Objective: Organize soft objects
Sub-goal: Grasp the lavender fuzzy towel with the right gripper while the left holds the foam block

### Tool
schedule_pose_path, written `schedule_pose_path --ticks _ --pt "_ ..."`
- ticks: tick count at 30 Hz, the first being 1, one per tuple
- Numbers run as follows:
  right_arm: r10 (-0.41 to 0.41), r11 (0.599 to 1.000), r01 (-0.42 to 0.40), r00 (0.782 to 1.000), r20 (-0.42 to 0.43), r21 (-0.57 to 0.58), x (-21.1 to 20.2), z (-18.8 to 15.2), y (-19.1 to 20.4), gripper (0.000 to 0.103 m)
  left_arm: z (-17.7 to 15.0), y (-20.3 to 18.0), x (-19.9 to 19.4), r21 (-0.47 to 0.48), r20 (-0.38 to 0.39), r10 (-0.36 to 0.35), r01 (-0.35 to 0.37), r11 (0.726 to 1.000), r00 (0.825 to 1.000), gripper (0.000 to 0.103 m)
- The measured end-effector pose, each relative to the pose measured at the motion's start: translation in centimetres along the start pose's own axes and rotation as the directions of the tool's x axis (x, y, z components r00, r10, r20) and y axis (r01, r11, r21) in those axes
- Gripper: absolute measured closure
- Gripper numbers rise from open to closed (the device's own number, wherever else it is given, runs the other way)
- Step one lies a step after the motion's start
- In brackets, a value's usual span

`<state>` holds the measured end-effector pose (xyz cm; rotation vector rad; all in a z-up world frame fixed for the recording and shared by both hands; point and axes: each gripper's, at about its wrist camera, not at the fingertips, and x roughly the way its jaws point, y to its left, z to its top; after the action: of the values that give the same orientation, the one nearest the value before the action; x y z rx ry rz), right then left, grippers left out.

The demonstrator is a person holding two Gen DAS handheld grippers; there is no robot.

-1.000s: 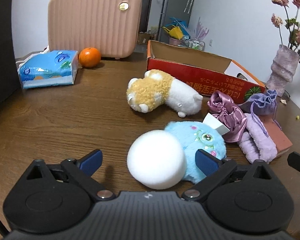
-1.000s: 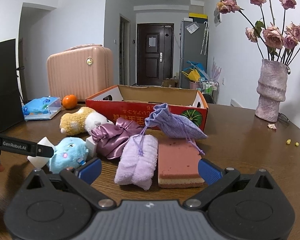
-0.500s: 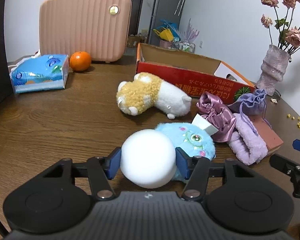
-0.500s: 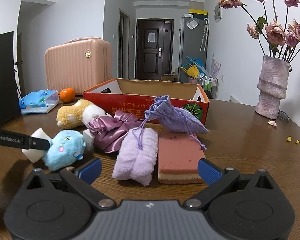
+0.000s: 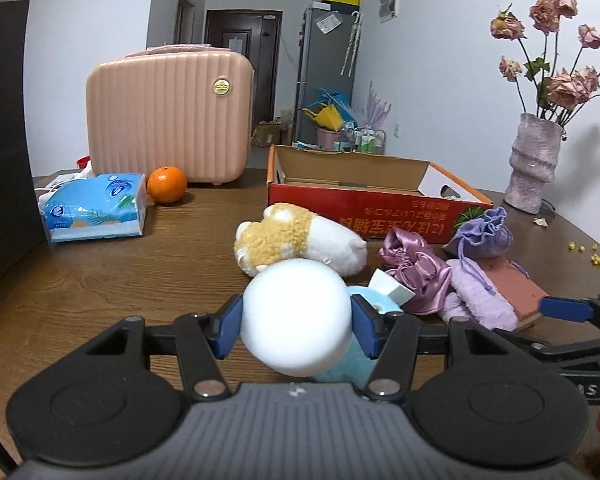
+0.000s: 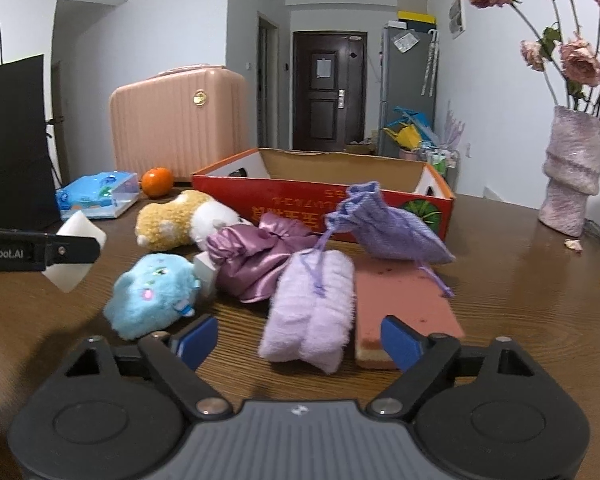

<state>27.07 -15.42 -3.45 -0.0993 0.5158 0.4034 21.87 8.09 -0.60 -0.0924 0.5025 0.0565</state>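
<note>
The white foam puck (image 5: 296, 316) is now clamped between the blue pads of the left hand-held gripper (image 5: 296, 326), which a second ago stood wide apart on either side of it. It has also come up off the desk (image 5: 112, 280): the right wrist view shows it clear of the wood, above and to the 10 o'clock of the blue plush (image 6: 152, 294). In the left wrist view the puck now covers most of that blue plush, which earlier lay in plain sight beside it.

The right hand-held gripper (image 6: 296, 338) has narrowed since a second ago and its jaws are closing. The lavender fluffy roll (image 6: 312, 308) and the near end of the pink sponge block (image 6: 404, 304) lie between the fingers, and neither pad presses on them.

From the roll, the satin purple pouch (image 6: 260, 256) sits at 11 o'clock, the lilac drawstring pouch (image 6: 384, 224) at 1 o'clock and the yellow-and-white plush (image 6: 180, 220) farther out at 10 o'clock.

The red cardboard box (image 6: 332, 208) stands open behind them; only bare cardboard shows inside. The pink suitcase (image 6: 180, 120) at its 10 o'clock is shut.
</note>
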Motion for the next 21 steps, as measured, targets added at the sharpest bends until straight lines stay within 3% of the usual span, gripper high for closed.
schedule_pose_path --ticks 10,16,21 --pt "0.020 0.996 -0.014 0.998 -0.060 0.085 3.0 1.2 -0.3 0.037 -0.1 0.0 -0.2 -0.002 0.001 -0.010 0.010 1.000 1.000 0.045" --pt "-0.009 0.987 0.026 0.994 -0.106 0.161 4.3 1.3 -1.4 0.050 -0.2 0.0 -0.1 0.001 -0.006 -0.019 0.019 1.000 1.000 0.045" --pt "-0.015 0.986 0.033 0.994 -0.110 0.164 4.5 1.1 -1.3 0.049 -0.2 -0.1 -0.3 0.004 -0.003 -0.026 0.026 1.000 1.000 0.045"
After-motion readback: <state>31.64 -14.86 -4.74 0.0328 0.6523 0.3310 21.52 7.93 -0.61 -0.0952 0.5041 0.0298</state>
